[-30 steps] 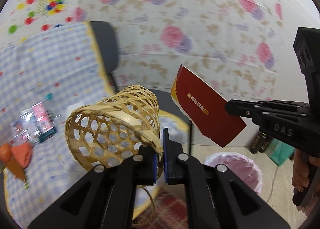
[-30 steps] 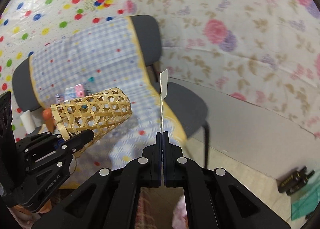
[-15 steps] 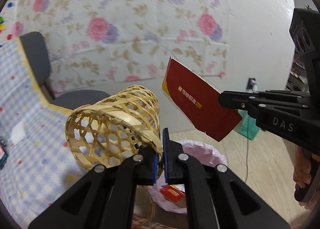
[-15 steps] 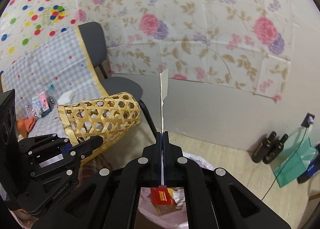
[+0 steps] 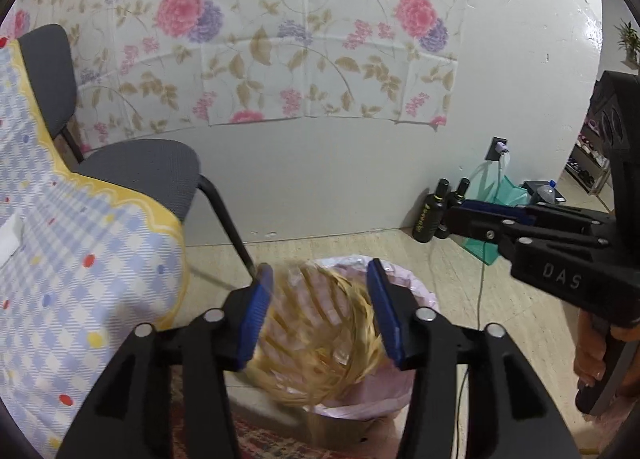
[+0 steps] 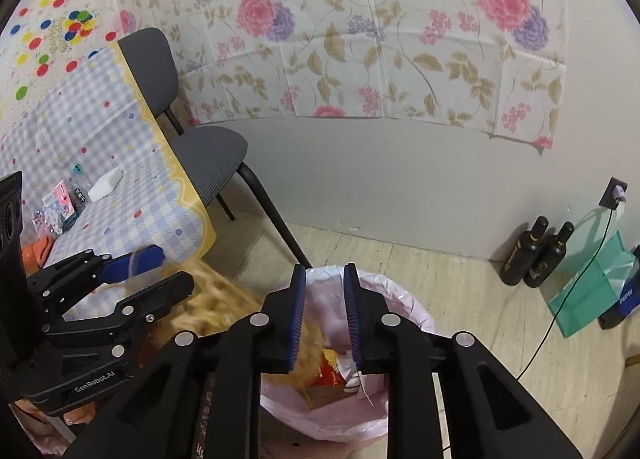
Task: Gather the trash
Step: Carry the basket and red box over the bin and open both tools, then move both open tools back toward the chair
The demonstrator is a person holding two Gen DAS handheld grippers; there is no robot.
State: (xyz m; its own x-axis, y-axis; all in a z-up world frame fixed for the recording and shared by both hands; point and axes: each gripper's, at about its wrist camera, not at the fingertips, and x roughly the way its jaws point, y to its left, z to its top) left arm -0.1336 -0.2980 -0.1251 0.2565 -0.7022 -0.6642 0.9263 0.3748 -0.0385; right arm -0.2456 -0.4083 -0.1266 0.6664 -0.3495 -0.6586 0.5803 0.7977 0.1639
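Where half a second ago the left tongs (image 5: 320, 311) pinched the rim of the woven basket (image 5: 316, 343) and the right tongs (image 6: 324, 315) clamped a red card, both pairs now stand with their jaws spread and grip nothing. Blurred with motion, the basket appears between the left pads and the pink-lined trash bin (image 5: 404, 391) below, seemingly falling into its mouth. In the right wrist view the red card (image 6: 330, 373) lies inside the bin among other scraps, under the parted right fingers. I judge that both pieces have been let go together over the bin, so this round of collecting is nearly done. More litter, some small packets (image 6: 60, 203) and a white wad (image 6: 105, 182), waits on the checked surface (image 6: 120, 163) well apart from the bin.
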